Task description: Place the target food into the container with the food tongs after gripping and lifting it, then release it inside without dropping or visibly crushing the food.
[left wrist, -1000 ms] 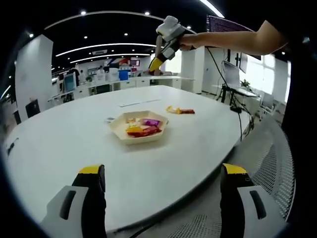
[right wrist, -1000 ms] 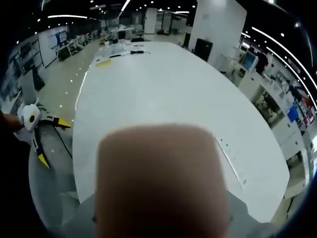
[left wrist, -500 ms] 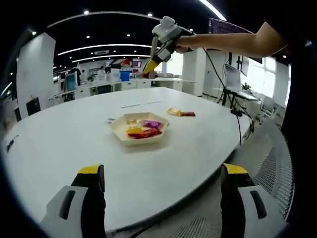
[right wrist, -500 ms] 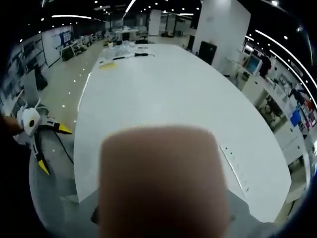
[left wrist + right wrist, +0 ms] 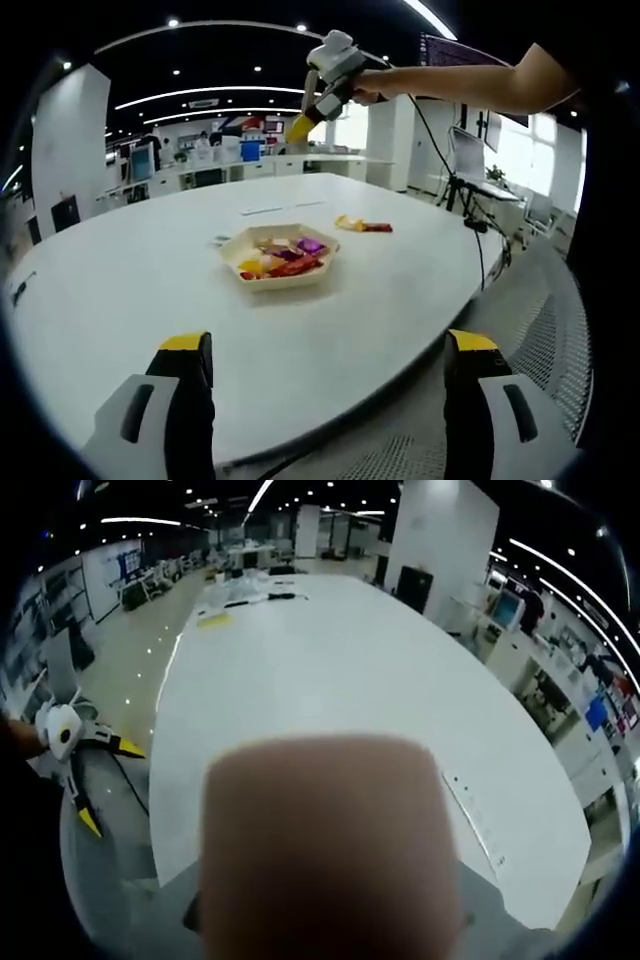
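The left gripper (image 5: 328,350) is held wide and empty, well short of the tray (image 5: 280,283), where wrapped snacks (image 5: 285,258) are piled. The raised right gripper's (image 5: 302,124) jaws cannot be judged. Its view is blocked by a tan blur (image 5: 325,850), so a packet (image 5: 365,226) on the table (image 5: 120,290) may be mis-gripped and crushed.

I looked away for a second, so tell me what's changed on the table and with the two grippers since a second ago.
Very little. The right gripper, held high over the table's far side, drifted slightly left. The packets in the tray look a bit rearranged, though the camera may have shifted. The left gripper remains open and low at the near edge. The packets beyond the tray lie untouched.
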{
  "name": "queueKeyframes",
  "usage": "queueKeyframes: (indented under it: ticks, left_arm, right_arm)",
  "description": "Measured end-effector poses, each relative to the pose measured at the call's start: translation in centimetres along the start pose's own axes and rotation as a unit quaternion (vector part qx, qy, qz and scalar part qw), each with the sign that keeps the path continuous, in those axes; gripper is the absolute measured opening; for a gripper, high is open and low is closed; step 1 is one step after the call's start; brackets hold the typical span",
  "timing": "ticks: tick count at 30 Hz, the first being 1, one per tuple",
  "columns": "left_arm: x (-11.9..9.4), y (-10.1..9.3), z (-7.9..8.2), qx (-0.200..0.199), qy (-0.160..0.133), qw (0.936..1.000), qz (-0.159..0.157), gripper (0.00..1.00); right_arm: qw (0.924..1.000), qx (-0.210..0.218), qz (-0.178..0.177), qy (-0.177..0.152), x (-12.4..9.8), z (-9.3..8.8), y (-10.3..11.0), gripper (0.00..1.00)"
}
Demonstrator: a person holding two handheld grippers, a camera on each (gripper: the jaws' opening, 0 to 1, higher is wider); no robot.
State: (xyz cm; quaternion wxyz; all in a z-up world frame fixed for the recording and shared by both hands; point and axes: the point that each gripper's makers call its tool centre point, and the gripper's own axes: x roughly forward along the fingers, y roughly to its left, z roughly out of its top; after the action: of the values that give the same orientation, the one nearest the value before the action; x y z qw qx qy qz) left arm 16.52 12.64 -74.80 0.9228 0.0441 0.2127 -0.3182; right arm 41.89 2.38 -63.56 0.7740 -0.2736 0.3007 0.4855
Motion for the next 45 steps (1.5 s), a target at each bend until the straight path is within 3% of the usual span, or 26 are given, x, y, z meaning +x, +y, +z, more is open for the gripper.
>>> queueKeyframes:
  ticks: [5, 21, 27, 45]
  left_arm:
    - [0.0, -0.1, 0.0, 0.0, -0.001, 1.0, -0.003, 0.94]
    - [0.2, -0.5, -0.6, 0.006, 0.017, 0.9998, -0.013, 0.95]
    - [0.2, -0.6, -0.9, 0.009, 0.027, 0.9995, -0.015, 0.94]
    - [0.3, -0.5, -1.4, 0.005, 0.045, 0.9989, -0.014, 0.94]
  right_arm:
    - [1.0, 0.002, -0.006, -0.001, -0.3, -0.6, -0.5, 0.27]
    - [0.9965, 0.061, -0.044, 0.036, -2.3, -7.9, -2.9, 0.27]
    - [0.9951, 0.077, -0.046, 0.042, -2.5, -9.8, -2.9, 0.27]
    - [0.991, 0.122, -0.027, 0.047, 0.1, -13.6, -2.0, 0.27]
